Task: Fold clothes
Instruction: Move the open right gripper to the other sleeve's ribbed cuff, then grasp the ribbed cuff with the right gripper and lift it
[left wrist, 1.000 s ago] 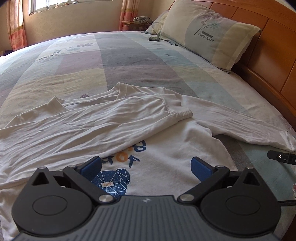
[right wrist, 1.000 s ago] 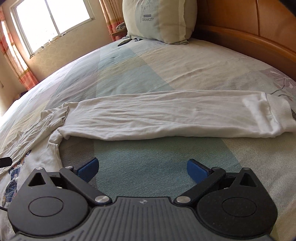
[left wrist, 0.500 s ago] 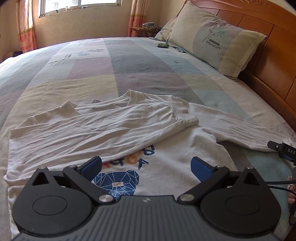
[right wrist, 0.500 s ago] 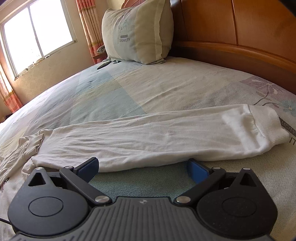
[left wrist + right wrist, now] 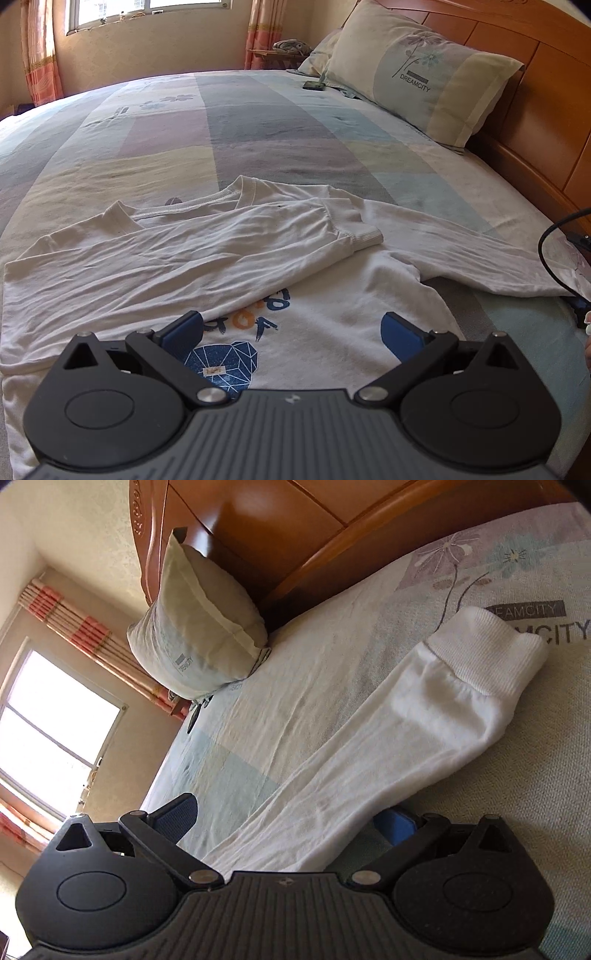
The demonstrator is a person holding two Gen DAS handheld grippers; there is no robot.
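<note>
A white long-sleeved shirt with a blue bear print lies flat on the bed. One sleeve is folded across its chest. The other sleeve stretches out sideways, ending in a ribbed cuff. My left gripper hovers open above the printed chest, holding nothing. My right gripper is open and rolled to one side, with the outstretched sleeve running between its blue fingers; whether they touch the cloth is unclear.
The bed has a patchwork sheet and a wooden headboard on the right. A pillow leans against it. A dark phone-like object lies near the pillow. A black cable hangs at the right edge.
My right gripper has rolled sideways and moved in over the outstretched sleeve, toward its cuff. My left gripper has pulled back and risen a little above the shirt.
</note>
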